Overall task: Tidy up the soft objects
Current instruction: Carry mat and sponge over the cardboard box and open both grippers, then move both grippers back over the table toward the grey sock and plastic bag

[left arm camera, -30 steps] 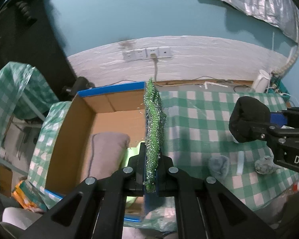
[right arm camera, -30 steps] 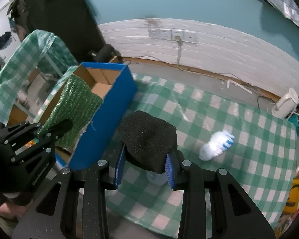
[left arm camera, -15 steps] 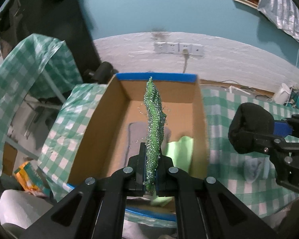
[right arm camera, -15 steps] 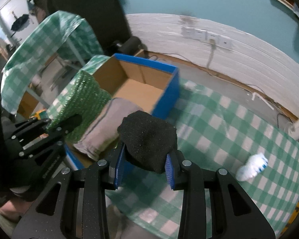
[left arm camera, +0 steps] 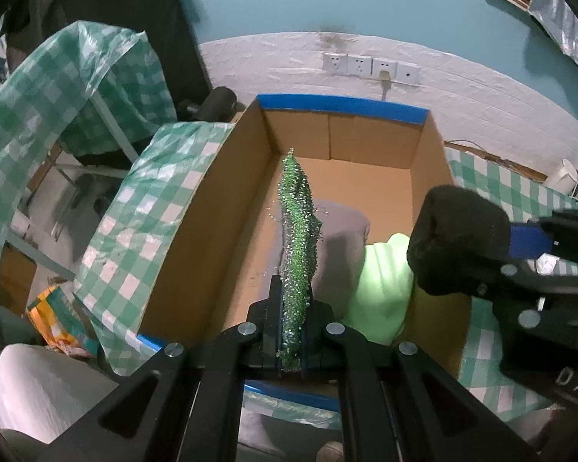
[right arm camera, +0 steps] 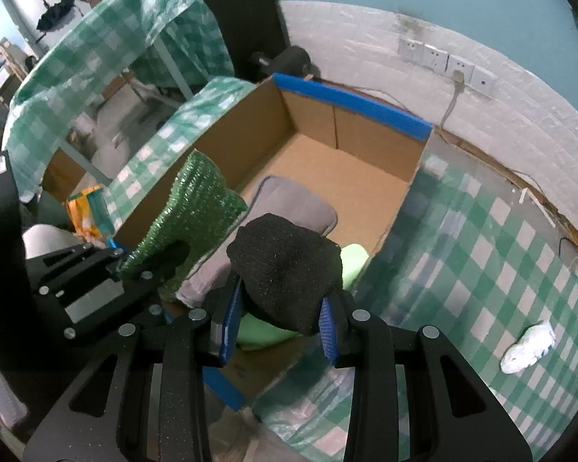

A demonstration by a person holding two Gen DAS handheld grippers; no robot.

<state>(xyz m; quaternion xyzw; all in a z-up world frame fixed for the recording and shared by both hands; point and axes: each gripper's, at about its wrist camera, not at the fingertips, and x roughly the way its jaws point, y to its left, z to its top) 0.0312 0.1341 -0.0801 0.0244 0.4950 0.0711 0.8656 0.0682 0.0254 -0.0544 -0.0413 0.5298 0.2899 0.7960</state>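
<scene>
My left gripper (left arm camera: pixel 291 331) is shut on a thin green glittery cloth (left arm camera: pixel 298 231) that stands on edge over the open cardboard box (left arm camera: pixel 343 140) with blue rims. My right gripper (right arm camera: pixel 275 317) is shut on a black knitted sock bundle (right arm camera: pixel 285 265), which hangs above the box's near right corner. Inside the box lie a grey cloth (left arm camera: pixel 341 238) and a light green cloth (left arm camera: pixel 385 281). In the right wrist view the left gripper (right arm camera: pixel 150 269) appears at left with the green cloth (right arm camera: pixel 192 208), above the grey cloth (right arm camera: pixel 289 202).
The box stands at the left end of a table with a green checked cover (right arm camera: pixel 481 254). A white and blue sock ball (right arm camera: pixel 528 346) lies on the cover at right. Another checked cover (left arm camera: pixel 57 88) drapes furniture at left. Wall sockets (left arm camera: pixel 370 65) sit behind the box.
Both grippers have swung left from over the table cover to over the box, each keeping its cloth. The box now fills the middle of both views.
</scene>
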